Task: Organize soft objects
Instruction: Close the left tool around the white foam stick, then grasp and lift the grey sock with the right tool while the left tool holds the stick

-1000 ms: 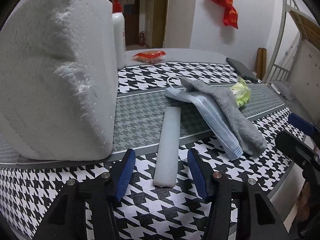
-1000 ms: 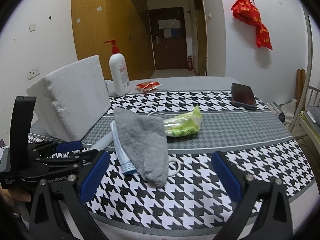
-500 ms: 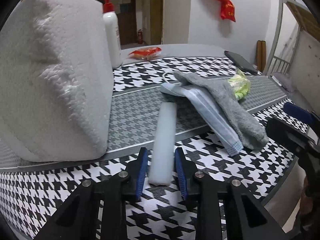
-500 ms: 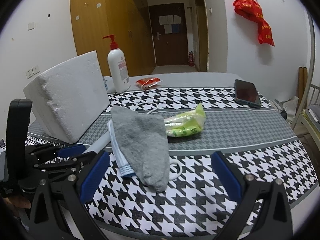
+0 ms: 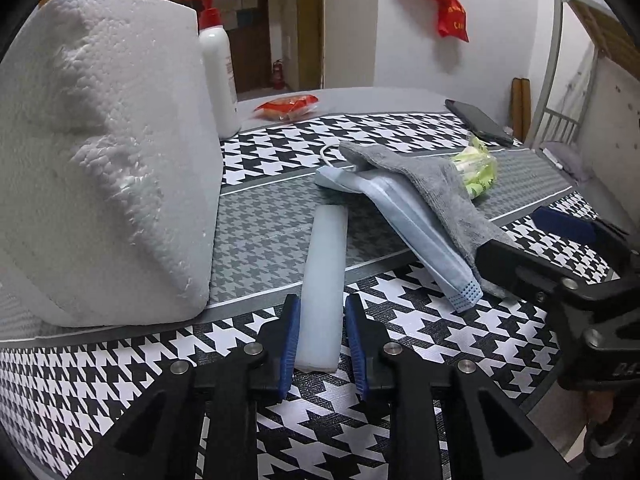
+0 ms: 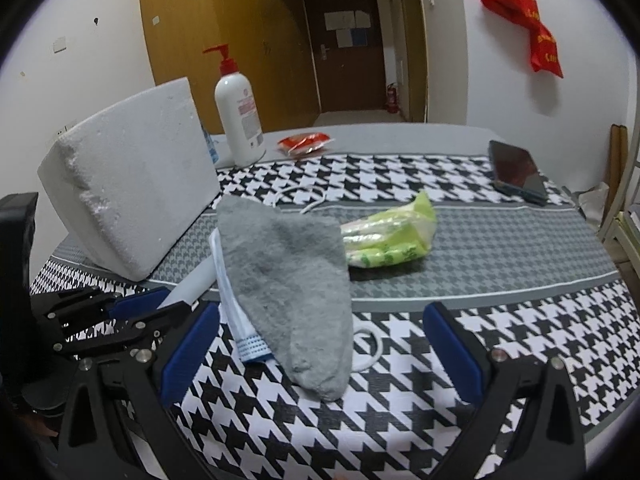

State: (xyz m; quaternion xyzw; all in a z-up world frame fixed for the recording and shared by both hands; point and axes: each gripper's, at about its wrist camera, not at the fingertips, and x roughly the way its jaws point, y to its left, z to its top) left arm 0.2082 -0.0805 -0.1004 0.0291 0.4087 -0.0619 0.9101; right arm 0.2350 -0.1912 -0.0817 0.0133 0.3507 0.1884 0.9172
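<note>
A white foam strip (image 5: 324, 264) lies lengthwise on the houndstooth cloth. My left gripper (image 5: 322, 300) has its jaws closing on the strip's near end, and both blue pads touch its sides. A grey sock (image 6: 288, 280) lies over a pale blue face mask (image 6: 232, 308), with a green tissue packet (image 6: 388, 240) behind them. My right gripper (image 6: 320, 312) stands wide open low over the cloth, its fingers either side of the sock's toe end, touching nothing. In the right wrist view my left gripper (image 6: 160, 310) shows at the left, at the strip (image 6: 192, 284).
A big white polystyrene block (image 5: 100, 152) stands close on the left of the strip. Behind are a pump bottle (image 6: 239, 120), a red packet (image 6: 304, 144) and a dark phone (image 6: 516, 170). The table's edge runs just under both grippers.
My left gripper's jaws have narrowed from wide apart to touching the foam strip's sides. My right gripper has crept forward and down towards the sock, still open.
</note>
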